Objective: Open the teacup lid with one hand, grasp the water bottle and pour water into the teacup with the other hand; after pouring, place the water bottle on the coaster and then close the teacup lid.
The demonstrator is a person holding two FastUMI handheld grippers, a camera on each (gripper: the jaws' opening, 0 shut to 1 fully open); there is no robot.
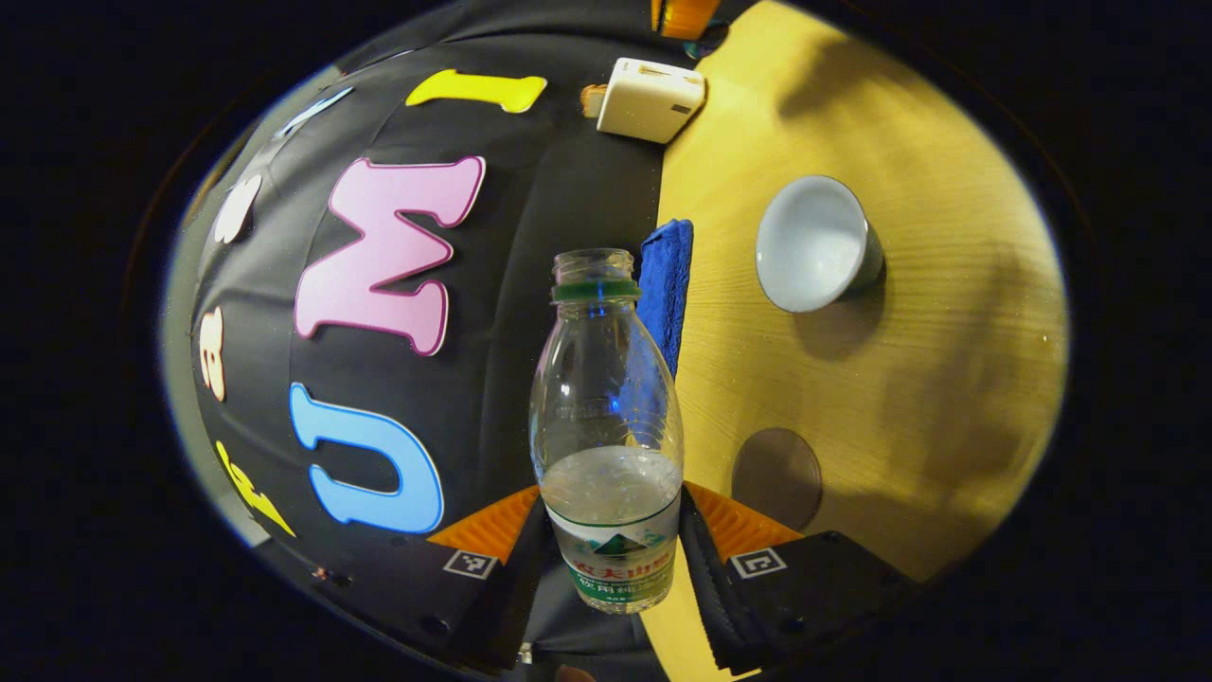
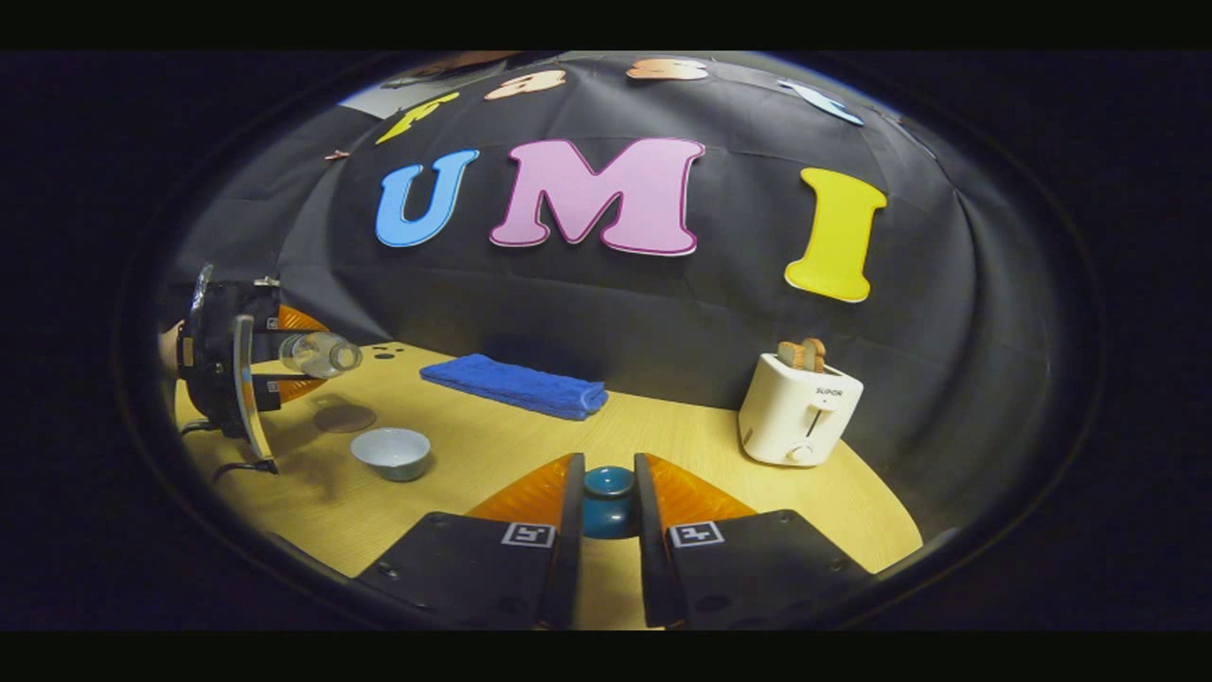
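water bottle [image 1: 607, 445], uncapped & part full, pinched btwn left gripper [image 1: 611, 545] fingers, held tipped on its side above table [image 1: 947, 360], well apart from open teacup [image 1: 816, 244] & coaster [image 1: 776, 476]. right gripper [image 2: 609, 507] jaws clamp teacup lid [image 2: 609, 500], off the cup. blue towel [image 2: 516, 385] & toaster [image 2: 797, 409] near back wall.

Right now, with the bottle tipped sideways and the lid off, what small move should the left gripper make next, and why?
Probably carry the water bottle sideways until its open mouth is over the teacup, then tip further. The left gripper clamps the bottle, its mouth seems short of the cup, and the right gripper holds the lid clear.
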